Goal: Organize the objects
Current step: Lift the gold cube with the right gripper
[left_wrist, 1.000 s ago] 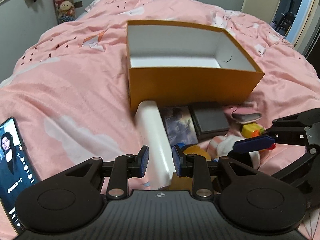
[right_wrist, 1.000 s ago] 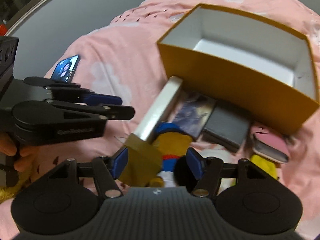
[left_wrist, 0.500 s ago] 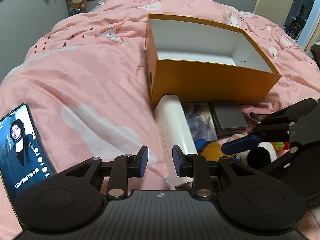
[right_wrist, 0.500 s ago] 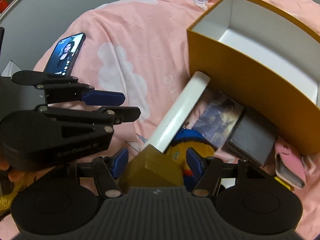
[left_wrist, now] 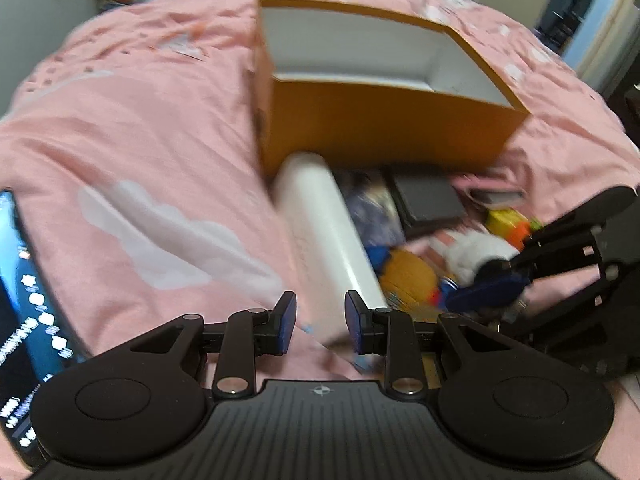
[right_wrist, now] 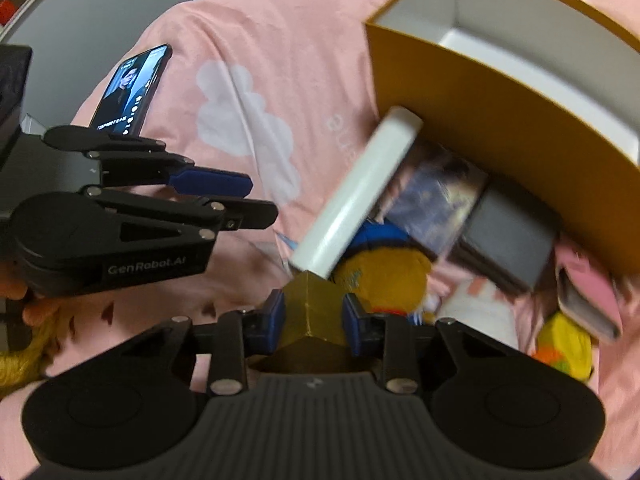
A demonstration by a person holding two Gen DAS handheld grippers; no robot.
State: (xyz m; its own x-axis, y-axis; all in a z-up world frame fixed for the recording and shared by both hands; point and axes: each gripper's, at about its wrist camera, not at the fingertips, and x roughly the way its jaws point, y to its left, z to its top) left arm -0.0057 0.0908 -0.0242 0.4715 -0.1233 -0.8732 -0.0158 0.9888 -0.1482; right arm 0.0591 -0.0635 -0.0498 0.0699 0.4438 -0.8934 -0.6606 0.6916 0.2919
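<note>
Tightly between blue jaws, angular gold box (right_wrist: 314, 312)

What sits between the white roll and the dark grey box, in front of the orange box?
A flat picture card or booklet lies between the white roll and the dark grey box, just before the orange box. The right wrist view shows it best.
</note>
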